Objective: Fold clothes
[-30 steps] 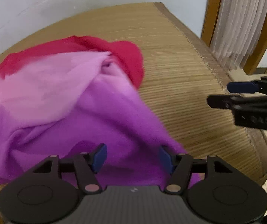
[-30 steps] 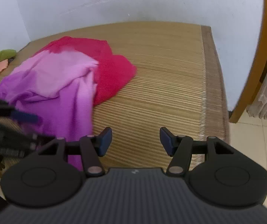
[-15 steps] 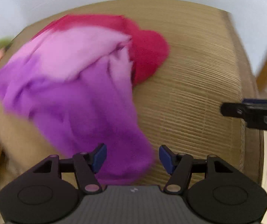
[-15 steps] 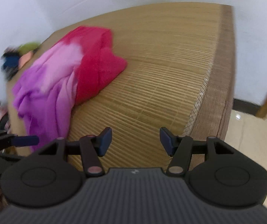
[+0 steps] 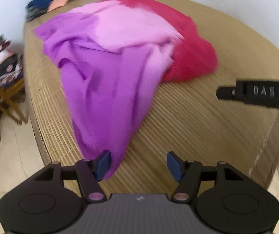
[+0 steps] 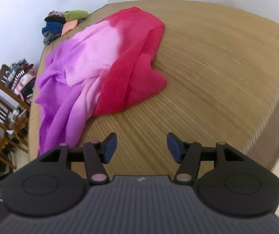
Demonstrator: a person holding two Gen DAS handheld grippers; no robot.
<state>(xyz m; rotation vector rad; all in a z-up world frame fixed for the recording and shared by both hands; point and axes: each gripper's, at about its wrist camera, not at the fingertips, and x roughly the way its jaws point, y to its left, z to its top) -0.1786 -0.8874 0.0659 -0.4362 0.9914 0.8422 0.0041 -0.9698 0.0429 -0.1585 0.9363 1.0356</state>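
Left wrist view first: I've got the purple-to-red garment [image 5: 118, 62] heaped on the woven mat [image 5: 188, 128], its purple tail running down toward me until the tip sits right at the inner face of my left-hand pad, while the left gripper [image 5: 138, 164] stands with its jaws spread and nothing pinched between them. Off to the right of that tool I can see the right gripper [image 5: 256, 94] edging into frame, apart from the cloth. Switching to the right wrist view, the right gripper [image 6: 141, 146] is likewise spread wide over bare mat, empty, with the garment [image 6: 100, 66] lying ahead and to the left of it, the red end nearest the tool's centre line and the purple end trailing off toward the mat's left edge. A pile of other clothes [image 6: 63, 23] sits at the far corner, well beyond both tools. I'd call this the approach step: nothing is grasped yet and the cloth is bunched, not laid flat. Next, I reckon, each gripper needs an edge or corner, so the garment can be drawn out flat before any fold.
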